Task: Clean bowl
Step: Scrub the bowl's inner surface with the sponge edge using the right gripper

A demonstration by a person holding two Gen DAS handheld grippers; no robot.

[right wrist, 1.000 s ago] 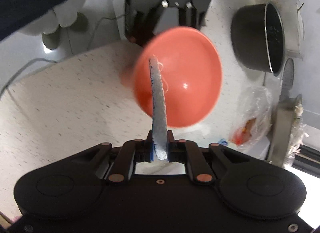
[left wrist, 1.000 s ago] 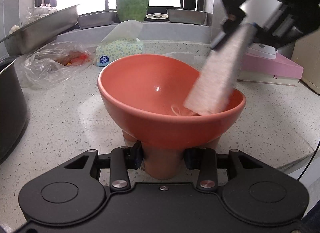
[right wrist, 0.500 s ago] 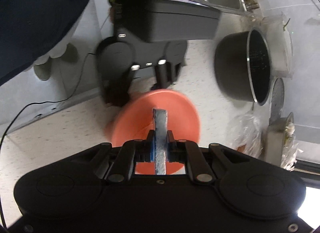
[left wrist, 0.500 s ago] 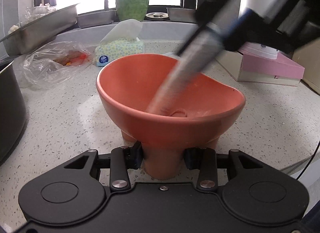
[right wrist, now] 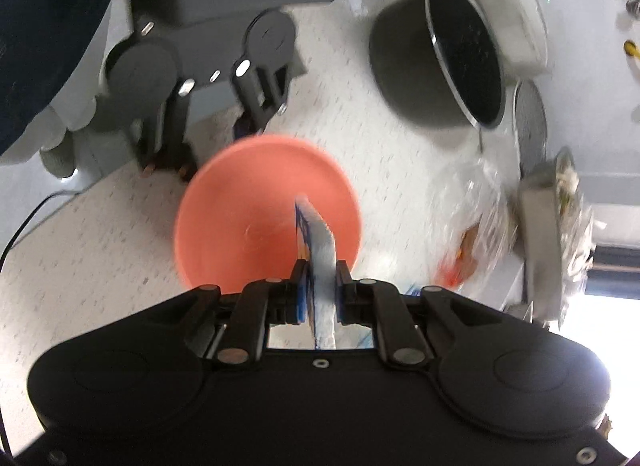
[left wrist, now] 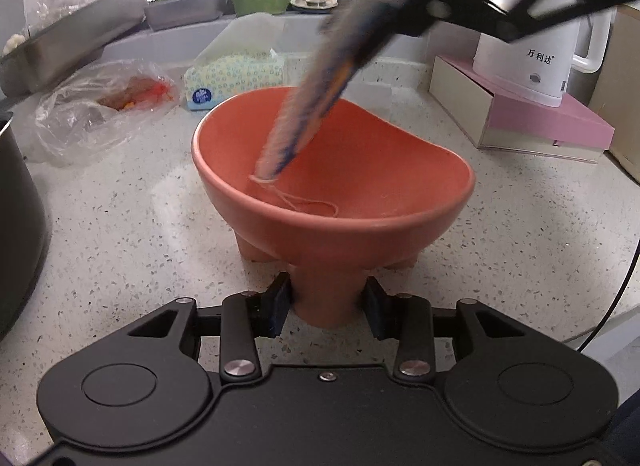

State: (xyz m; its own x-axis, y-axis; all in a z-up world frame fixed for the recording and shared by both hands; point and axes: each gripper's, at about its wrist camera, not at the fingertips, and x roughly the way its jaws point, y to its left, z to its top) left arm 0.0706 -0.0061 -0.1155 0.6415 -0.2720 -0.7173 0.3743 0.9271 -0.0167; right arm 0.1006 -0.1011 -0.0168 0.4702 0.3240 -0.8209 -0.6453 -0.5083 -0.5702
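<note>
We can read three Chinese characters, 万利达, printed in dark type on the side of the white kettle (left wrist: 528,57). The tissue pack (left wrist: 234,79) bears a round blue logo on its end, but we find its lettering too small to read.

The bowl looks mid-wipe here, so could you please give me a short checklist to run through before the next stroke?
1. Left gripper clamped on a foot of the coral bowl: ok, pads on both sides of it.
2. Bowl standing on the speckled counter: ok.
3. Sponge cloth between the right gripper's pads: ok, though its jaws are opening slightly.
4. Cloth tip on the bowl's inner wall: ok, in the left wrist view.
5. Loose thread inside the bowl: not ok, still to wipe out.
6. Bowl surface clean: cannot tell, blur.
</note>
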